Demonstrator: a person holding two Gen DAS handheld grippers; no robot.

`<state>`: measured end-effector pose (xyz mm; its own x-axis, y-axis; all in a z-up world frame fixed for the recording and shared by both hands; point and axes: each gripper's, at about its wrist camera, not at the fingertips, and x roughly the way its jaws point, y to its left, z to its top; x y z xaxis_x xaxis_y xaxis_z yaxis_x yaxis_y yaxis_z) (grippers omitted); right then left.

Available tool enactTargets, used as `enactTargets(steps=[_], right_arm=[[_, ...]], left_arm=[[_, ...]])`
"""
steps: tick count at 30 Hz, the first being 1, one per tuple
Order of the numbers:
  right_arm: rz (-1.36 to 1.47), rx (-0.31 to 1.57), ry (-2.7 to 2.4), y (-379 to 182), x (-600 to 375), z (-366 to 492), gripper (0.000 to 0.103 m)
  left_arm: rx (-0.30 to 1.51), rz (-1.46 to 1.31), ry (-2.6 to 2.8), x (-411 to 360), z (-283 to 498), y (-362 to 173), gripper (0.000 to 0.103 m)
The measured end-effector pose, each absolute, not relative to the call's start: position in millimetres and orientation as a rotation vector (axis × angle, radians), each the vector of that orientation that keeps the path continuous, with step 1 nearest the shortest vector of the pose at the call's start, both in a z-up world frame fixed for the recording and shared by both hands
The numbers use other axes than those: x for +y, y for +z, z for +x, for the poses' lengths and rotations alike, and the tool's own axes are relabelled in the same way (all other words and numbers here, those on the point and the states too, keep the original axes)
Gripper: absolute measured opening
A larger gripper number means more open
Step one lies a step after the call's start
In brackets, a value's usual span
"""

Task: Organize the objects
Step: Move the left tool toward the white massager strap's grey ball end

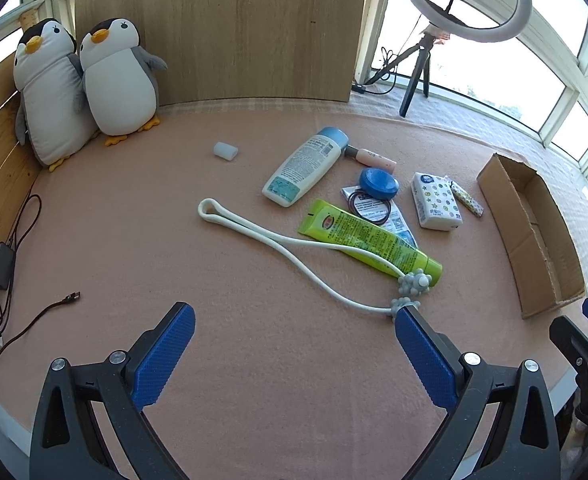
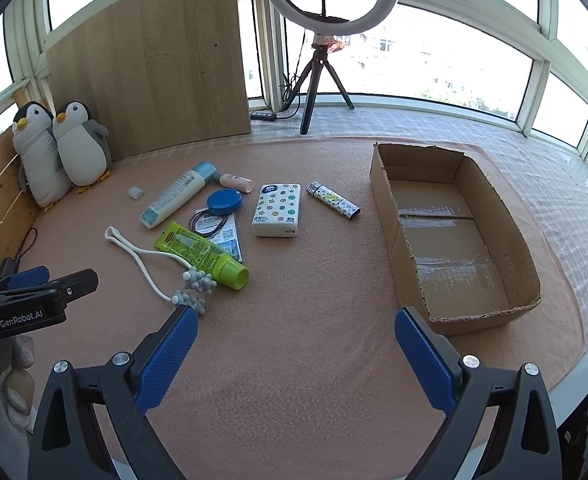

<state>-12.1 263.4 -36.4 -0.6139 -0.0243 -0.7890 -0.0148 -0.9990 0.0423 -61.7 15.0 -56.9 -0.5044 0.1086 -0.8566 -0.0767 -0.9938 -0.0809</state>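
Claws come first: the left claw (image 1: 294, 316) and the right claw (image 2: 296, 320) both hang low over the pink bench (image 2: 314, 380), wide open and holding nothing. Nothing is packed yet, I think. A good first pick is the bumpy massager (image 2: 193, 284), just past the right claw's left finger. Grab its grey balls, not the floppy white cord. Next to it lies the green tube (image 2: 201, 252). Farther back sit the tissue pack (image 2: 276, 210) and the lighter (image 2: 334, 200). On the right, the cardboard box (image 2: 398, 248) waits empty.
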Motion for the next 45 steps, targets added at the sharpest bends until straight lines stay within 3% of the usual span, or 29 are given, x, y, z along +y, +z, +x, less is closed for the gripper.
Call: enactTargets(steps=[15,23,34,36,45], right_arm=[[1.409,-0.097,-2.832,-41,274,-6,0.098],[1.419,-0.101,-2.827,-44,275,-4,0.098],[1.422,-0.091,-2.8,-47,267,-7,0.098],[1.422,-0.088,-2.79,-48,264,-8,0.098],[1.415,-0.06,-2.761,-49,251,-12,0.098]], left_arm=[[0.081,-1.711,2.506,41,-123,-134,0.096],[0.095,-1.769,2.461,46,-131,-149,0.078],[0.07,-1.772,2.485,20,-120,-148,0.069],[0.083,-1.798,2.492,12,-118,-152,0.063],[-0.162,-1.754,2.469,-5,-119,-138,0.062]])
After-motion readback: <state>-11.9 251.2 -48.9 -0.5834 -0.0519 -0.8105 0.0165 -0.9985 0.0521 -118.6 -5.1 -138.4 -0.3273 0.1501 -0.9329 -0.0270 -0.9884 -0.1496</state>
